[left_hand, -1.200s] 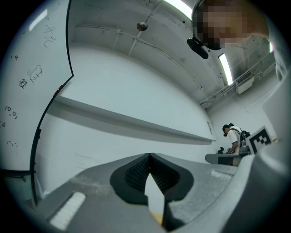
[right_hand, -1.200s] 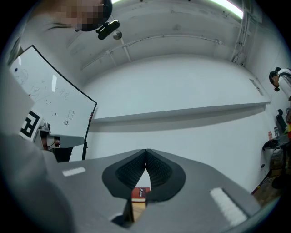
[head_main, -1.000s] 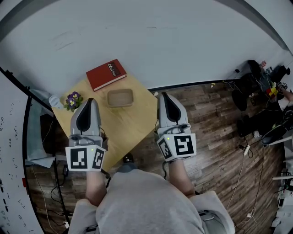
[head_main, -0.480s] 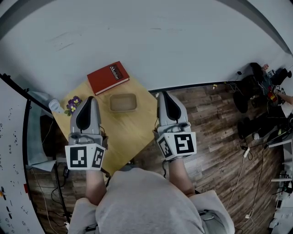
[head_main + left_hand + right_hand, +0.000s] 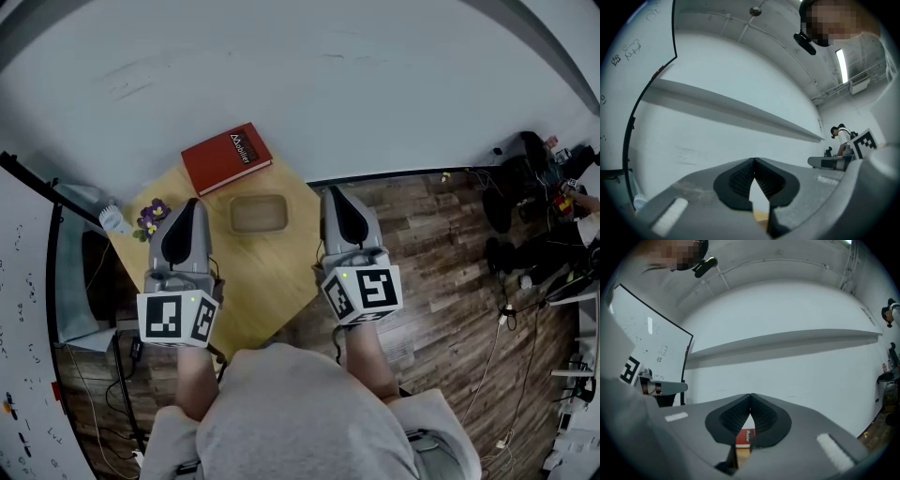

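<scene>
Tan tray (image 5: 258,213) & red book (image 5: 226,157) — on wood table (image 5: 272,272)
Tray: shallow, rect., flat near table's middle. Book: closed, cover up w/ white lettering, askew just behind tray — not touching.

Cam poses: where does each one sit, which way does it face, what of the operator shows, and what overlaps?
Head view: on the head, facing steeply down at the table, book and tray; shows left gripper, right gripper and torso.
Left gripper view: on the left gripper, looking along its shut jaws at wall and whiteboard; right cube at the right edge.
Right gripper view: on the right gripper, looking along its shut jaws at the wall; left cube at the left.
Shared: the book in the head and right gripper views; the whiteboard in both gripper views.
</scene>
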The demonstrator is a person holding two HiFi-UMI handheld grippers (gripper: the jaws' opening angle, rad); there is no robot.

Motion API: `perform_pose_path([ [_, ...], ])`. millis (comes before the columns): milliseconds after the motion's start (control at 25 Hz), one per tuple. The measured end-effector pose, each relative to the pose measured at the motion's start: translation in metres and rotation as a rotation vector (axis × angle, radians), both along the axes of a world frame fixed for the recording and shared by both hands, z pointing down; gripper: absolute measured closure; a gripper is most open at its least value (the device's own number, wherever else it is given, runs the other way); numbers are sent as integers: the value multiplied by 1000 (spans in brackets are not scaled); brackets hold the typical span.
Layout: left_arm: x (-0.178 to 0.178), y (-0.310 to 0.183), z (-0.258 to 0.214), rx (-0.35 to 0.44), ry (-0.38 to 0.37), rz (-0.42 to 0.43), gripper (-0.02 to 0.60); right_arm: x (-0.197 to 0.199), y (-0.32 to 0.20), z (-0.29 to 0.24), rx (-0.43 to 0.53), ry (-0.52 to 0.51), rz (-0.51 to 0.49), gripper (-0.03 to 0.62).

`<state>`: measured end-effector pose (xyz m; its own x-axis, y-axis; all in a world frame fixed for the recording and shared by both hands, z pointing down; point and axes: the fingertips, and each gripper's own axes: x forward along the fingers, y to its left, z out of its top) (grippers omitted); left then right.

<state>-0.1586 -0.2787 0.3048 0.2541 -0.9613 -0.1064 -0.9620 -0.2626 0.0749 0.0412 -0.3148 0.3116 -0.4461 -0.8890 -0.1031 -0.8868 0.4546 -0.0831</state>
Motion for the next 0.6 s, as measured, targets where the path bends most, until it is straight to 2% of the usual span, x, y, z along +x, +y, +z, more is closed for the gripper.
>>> perform_pose_path([
  [600,-9,-36,104,-319,29,49,577,-24,-33,87,-264,20,-42,592],
])
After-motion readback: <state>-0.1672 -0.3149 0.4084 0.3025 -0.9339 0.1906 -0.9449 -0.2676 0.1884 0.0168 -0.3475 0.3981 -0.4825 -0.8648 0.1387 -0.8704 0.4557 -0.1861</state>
